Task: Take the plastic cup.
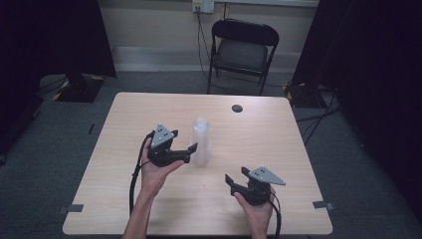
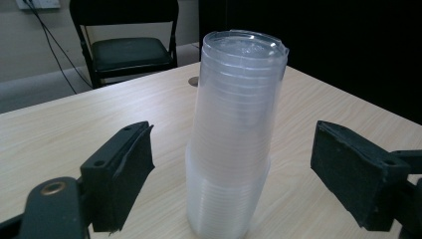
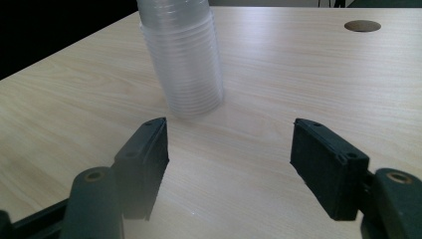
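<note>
Left tongs: gaping wide and gripping nothing; in the left gripper view the two black pads are standing well clear on either side of the stack of clear plastic cups, neither pad touching it.

Risk at the left tongs: the stack is looking light and tall, so if one pad is meeting it before the other, I judge it is likely to be shoved sideways or tipped rather than caught.

Stack of clear plastic cups: standing upside down near the middle of the bench, just beside the left tongs' tips in the high view; the upper cups are leaning a little off the lower ones, so the column is not sitting straight.

Risk at the stack: a hard squeeze is probably going to buckle the thin walls; a squeeze high up may be lifting only the top cups and leaving the rest behind, or dragging several nested cups along when one is wanted.

Right tongs: also spread wide and empty, hovering low over bare wood, apart from the stack that is standing ahead of them in the right gripper view.

Risk at the right tongs: with nothing steadying the base, any pull on the stack is likely to be sliding it across the smooth bench.

Hole in the bench: lying well apart beyond the stack, posing no trouble.
</note>
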{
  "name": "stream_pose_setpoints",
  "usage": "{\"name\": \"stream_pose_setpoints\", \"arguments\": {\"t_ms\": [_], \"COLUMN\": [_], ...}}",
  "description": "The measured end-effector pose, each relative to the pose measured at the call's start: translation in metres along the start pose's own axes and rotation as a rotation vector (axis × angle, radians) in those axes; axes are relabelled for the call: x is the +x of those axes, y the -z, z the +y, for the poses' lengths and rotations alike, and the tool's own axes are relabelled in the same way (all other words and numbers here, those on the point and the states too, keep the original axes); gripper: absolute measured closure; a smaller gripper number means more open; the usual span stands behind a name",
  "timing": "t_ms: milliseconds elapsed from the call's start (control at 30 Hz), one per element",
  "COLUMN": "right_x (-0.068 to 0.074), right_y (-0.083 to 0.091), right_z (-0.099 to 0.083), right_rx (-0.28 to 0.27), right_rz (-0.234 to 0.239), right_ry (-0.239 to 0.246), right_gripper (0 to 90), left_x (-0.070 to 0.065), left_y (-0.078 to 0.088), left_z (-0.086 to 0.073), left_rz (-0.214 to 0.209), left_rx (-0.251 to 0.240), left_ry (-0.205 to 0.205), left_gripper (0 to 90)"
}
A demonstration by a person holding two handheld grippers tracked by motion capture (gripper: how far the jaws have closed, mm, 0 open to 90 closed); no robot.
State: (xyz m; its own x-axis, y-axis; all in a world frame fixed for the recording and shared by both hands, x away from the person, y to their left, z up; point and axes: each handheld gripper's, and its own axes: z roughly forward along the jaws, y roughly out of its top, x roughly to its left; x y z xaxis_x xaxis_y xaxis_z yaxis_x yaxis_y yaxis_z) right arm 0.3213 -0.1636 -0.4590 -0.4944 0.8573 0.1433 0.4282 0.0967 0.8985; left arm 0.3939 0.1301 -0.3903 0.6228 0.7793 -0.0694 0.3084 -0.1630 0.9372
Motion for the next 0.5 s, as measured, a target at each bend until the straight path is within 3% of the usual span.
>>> {"name": "stream_pose_setpoints", "arguments": {"t_ms": [133,300,500], "right_x": [0.001,0.000,0.000], "right_y": [0.000,-0.001,-0.001], "right_z": [0.001,0.000,0.000], "right_rx": [-0.003,0.002,0.001], "right_rz": [0.002,0.003,0.001], "right_ry": [0.011,0.013,0.014], "right_gripper": [31.3,31.3,31.3], "left_x": [0.001,-0.002,-0.003], "left_y": [-0.009,-0.019,-0.030], "left_z": [0.007,0.013,0.019], "left_rz": [0.007,0.009,0.027], "left_rx": [0.016,0.028,0.030], "left_ry": [-0.020,-0.027,-0.064], "left_gripper": [21.9,20.4,17.6]}}
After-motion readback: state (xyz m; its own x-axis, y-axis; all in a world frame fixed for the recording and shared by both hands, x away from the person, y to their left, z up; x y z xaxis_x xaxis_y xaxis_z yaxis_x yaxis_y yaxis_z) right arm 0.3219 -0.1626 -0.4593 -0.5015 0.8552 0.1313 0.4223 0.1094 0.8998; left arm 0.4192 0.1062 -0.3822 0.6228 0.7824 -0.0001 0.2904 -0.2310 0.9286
